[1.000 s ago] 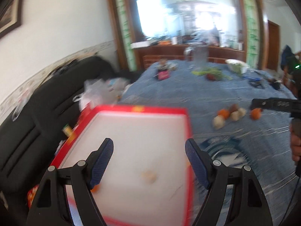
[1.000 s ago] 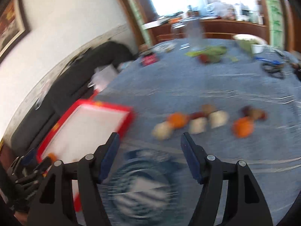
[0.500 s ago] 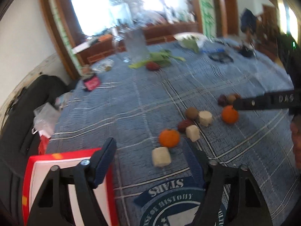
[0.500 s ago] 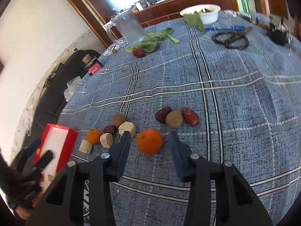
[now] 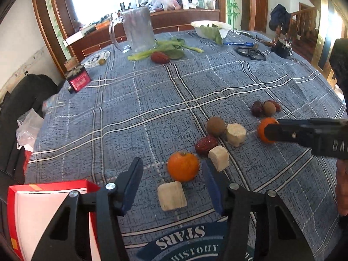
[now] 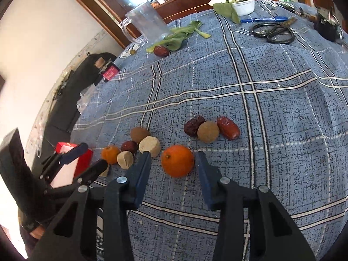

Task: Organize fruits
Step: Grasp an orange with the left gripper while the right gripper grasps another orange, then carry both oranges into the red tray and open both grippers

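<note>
In the left wrist view my left gripper (image 5: 171,181) hovers low over the blue checked cloth, jaws closing. A small orange (image 5: 183,166) and a beige cube (image 5: 171,195) lie between its fingers, untouched. A dark red date (image 5: 205,144), a second beige cube (image 5: 218,157) and a brown round fruit (image 5: 215,126) sit just beyond. My right gripper (image 6: 174,169) straddles a larger orange (image 6: 178,161), with a gap on each side. Past it lie two dates and a brown round fruit (image 6: 208,131). The red box with a white inside (image 5: 43,187) is at the lower left.
At the far side stand a glass mug (image 5: 137,28), green leaves with a date (image 5: 159,57), a white bowl (image 5: 209,28), scissors (image 6: 274,32), a blue pen and a pink box (image 5: 79,81). A black sofa lies past the left table edge.
The left wrist view swung from over the red box to the fruits, and its jaws narrowed. My right gripper dropped toward the larger orange and its jaws narrowed around it.
</note>
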